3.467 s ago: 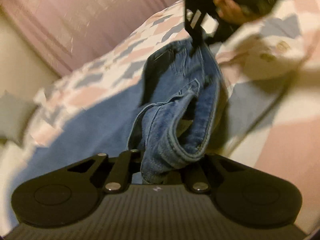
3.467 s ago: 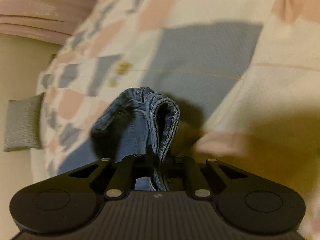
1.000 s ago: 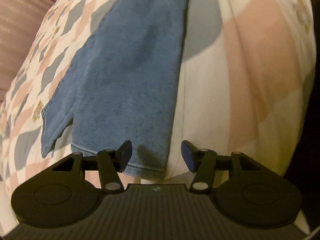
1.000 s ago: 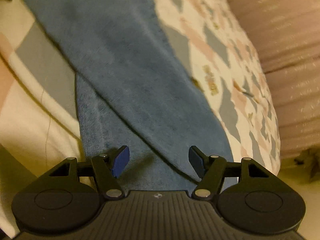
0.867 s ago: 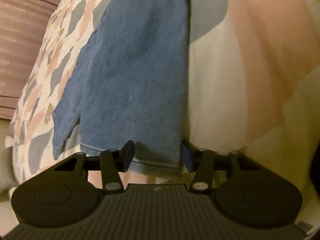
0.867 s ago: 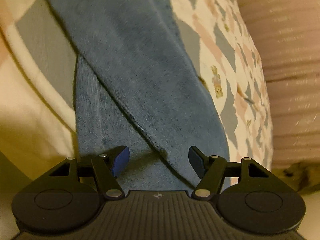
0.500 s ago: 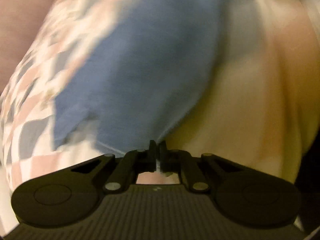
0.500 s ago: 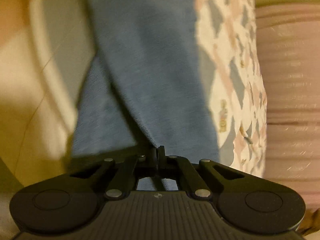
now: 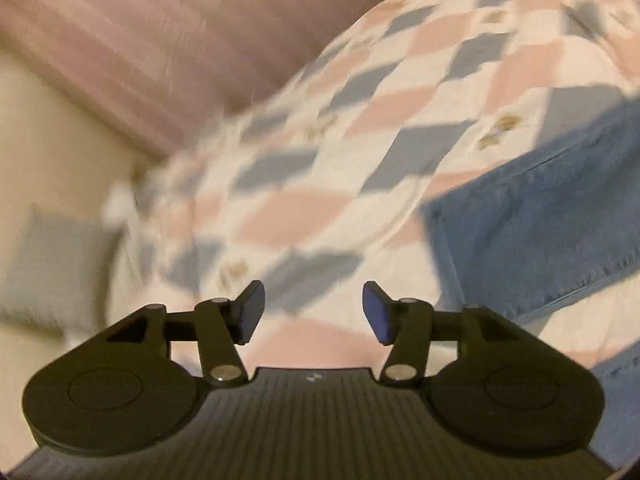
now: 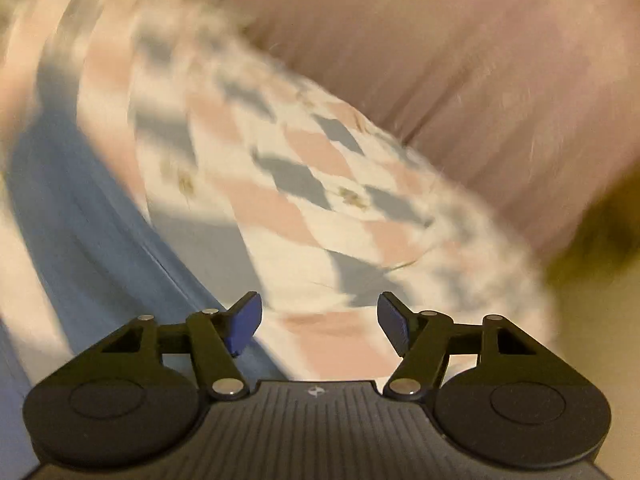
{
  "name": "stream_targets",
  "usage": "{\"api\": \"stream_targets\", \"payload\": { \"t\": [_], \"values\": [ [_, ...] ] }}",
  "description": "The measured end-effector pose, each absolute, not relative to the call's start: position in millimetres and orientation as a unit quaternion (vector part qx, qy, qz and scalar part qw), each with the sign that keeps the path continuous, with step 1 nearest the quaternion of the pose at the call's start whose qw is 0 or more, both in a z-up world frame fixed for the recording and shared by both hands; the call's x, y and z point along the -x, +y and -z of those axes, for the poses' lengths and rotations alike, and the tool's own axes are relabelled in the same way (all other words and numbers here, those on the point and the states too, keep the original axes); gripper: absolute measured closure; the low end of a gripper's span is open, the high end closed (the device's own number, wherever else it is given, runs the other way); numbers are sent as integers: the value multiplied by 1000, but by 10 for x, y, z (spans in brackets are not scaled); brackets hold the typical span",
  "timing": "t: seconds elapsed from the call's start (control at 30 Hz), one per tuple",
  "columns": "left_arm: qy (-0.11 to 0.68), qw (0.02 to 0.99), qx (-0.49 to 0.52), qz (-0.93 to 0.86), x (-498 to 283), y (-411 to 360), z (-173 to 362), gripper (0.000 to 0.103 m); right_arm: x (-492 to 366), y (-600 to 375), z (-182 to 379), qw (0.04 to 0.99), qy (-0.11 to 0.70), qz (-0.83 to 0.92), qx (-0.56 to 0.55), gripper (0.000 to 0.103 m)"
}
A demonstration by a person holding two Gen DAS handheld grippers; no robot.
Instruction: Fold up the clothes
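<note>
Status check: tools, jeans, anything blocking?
Left tool open, empty. Right tool open, empty. Jeans lying on the quilt, clear of both tools. Nothing between the fingers; frames blurred.

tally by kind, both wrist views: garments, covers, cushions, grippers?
Denim jeans: 1
Checked quilt: 1
Grey cushion: 1
Grippers, both open: 2, left gripper, right gripper
Total: 5
</note>
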State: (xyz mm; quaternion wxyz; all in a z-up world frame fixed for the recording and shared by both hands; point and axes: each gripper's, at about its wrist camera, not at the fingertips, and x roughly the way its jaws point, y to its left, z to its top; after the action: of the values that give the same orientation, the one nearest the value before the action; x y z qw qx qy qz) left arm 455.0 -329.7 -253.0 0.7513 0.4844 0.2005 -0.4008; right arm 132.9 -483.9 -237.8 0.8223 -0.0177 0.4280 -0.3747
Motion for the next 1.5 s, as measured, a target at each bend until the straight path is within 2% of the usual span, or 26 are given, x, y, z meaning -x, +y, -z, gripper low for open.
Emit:
{"api": "stream_targets", "payload": {
  "t": [0.03,0.07,0.17,0.27,0.37,0.47,0.53,0.6,0.77,0.83,0.9,1.13,1.17,1.23,1.27,1.37,1.43,1.5],
  "values": [
    [238,753,-464,400,-4652,-3213,2569,51,-1186,-4885,2320,831,405,377,-48,25],
    [285,754,-435,401,-4735,-3051,2627,51,-1038,-4927,2269,836,382,378,-112,23],
    [435,739,-338,387,-4886,-2378,2895,51,-271,-4796,2484,792,339,401,-310,23],
    [554,709,-226,373,-4867,-1633,3166,52,641,-4419,2912,694,308,441,-479,28],
    [636,683,-98,344,-4830,-1104,3410,52,1510,-3799,3306,575,283,496,-586,27],
    [679,668,39,303,-4900,-819,3606,51,2177,-3250,3460,487,220,547,-645,27],
    [685,663,114,278,-4986,-761,3724,49,2494,-3020,3512,446,170,570,-669,27],
    [686,670,135,251,-5043,-808,3827,47,2672,-2898,3537,429,128,585,-676,27],
    [691,673,142,223,-5013,-843,3981,45,2964,-2713,3632,395,41,618,-679,27],
    [693,669,140,228,-4955,-844,3972,38,3101,-2674,3655,381,9,632,-675,27],
    [697,667,130,229,-4892,-821,3993,36,3236,-2645,3676,369,-20,644,-670,27],
    [686,686,129,208,-4940,-1050,4172,36,3723,-2604,3739,355,-93,661,-655,27],
    [681,691,121,210,-4934,-1101,4163,40,3770,-2639,3756,353,-92,667,-650,27],
    [668,700,95,235,-4889,-1161,4130,84,3893,-2711,3812,345,-89,684,-637,27],
    [664,699,97,249,-4871,-1149,4121,85,3940,-2742,3843,342,-91,687,-634,27],
    [660,699,125,246,-4844,-1043,4137,82,4073,-2830,3960,330,-96,692,-635,27],
    [667,693,152,227,-4839,-974,4230,64,4119,-2889,4022,337,-101,687,-636,30],
    [662,690,195,220,-4835,-891,4286,59,4142,-2932,4061,351,-107,679,-636,35]
  ]
}}
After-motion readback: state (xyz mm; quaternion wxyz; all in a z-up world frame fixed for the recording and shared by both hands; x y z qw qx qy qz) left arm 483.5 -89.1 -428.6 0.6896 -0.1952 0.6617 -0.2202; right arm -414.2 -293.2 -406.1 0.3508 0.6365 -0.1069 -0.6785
